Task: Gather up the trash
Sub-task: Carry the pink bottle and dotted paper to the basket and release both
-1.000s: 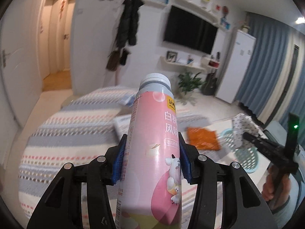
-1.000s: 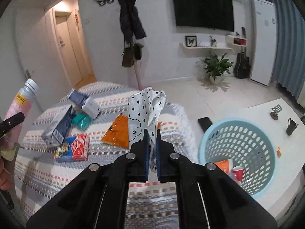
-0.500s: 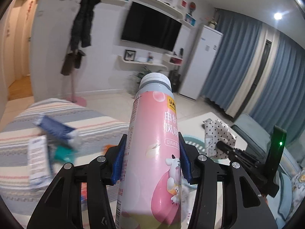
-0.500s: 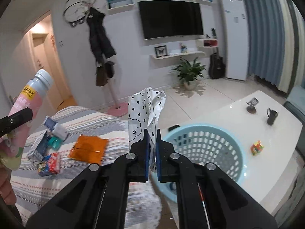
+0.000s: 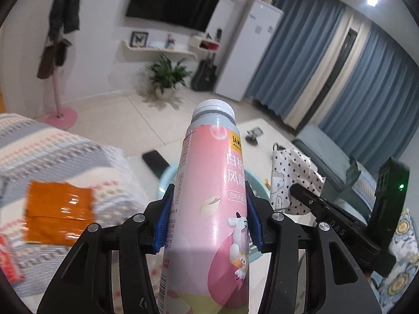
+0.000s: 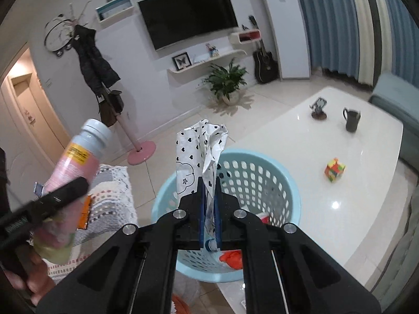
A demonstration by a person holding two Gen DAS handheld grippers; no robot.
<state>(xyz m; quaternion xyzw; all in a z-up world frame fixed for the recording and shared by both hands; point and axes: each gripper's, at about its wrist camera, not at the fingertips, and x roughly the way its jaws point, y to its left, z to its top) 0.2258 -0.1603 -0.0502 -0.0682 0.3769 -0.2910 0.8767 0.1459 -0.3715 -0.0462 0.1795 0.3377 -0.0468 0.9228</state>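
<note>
**Both grippers arrived at the basket, loads still held**

Your left gripper [image 5: 208,219] stayed clamped on the pink bottle [image 5: 209,196], its blue pads pressing both sides of the label, cap pointing up and away from you. Your right gripper [image 6: 209,219] was shut tight on the heart-print wrapper [image 6: 200,154], which stood crumpled above the jaws.

Over the last second you swung both hands off the striped blanket [image 5: 65,151] toward the light-blue basket [image 6: 285,183]. A second earlier the basket sat off to the side; now the right gripper hung directly over its near rim, and the bottle was just beside it on the left. Judging by that, the carry was nearly done and the 2 releases came next.

The basket already held an orange scrap [image 6: 231,257] and a small red-and-white item [image 6: 264,218] at the bottom. Left behind on the blanket were the orange packet [image 5: 59,212] and a red packet [image 5: 9,261], so more trips looked necessary.
</note>
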